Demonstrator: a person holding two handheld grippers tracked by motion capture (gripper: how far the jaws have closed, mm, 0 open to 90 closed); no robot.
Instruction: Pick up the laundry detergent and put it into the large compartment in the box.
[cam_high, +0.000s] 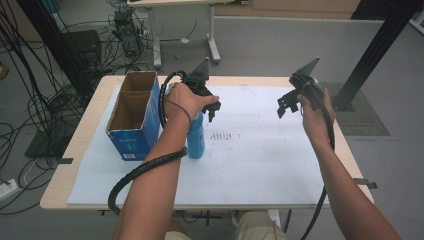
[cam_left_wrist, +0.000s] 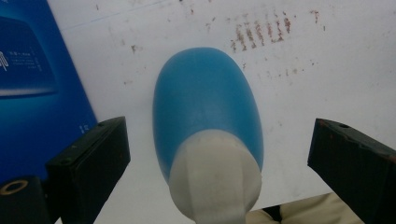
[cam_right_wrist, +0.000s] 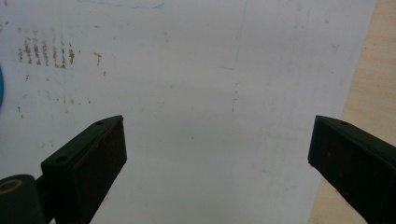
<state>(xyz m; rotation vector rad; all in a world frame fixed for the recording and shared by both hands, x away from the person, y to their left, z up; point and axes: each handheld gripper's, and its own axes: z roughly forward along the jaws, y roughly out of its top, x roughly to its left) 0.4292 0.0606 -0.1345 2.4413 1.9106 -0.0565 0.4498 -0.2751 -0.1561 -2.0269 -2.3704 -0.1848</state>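
Your target is the blue bottle (cam_left_wrist: 205, 107), standing upright on the white sheet (cam_high: 260, 160) of the worktop, just beside the open blue carton (cam_high: 134, 120). The left hand-held gripper (cam_left_wrist: 217, 154) hangs directly above it, jaws spread wide to either side of the whitish cap (cam_left_wrist: 217, 179), touching nothing yet.

To take it well, come straight down so that both jaws pass the cap and close on the wider blue body, where there is more to bear on. Keep the bottle centred between the jaws; closing off-centre would likely push it sideways and tip it. Watch the jaw on the carton side, since the carton wall stands close and could foul it.

The bottle looks smooth and matte, an oval-sectioned plastic body that rounds toward its base, so expect it to slip if you pinch only lightly.

Your right hand-held gripper (cam_right_wrist: 217, 154) is also wide open, empty, held over the bare sheet near the right edge of the worktop (cam_right_wrist: 373, 70), well apart from the bottle. Rusty smudges (cam_right_wrist: 44, 51) mark the sheet between them.
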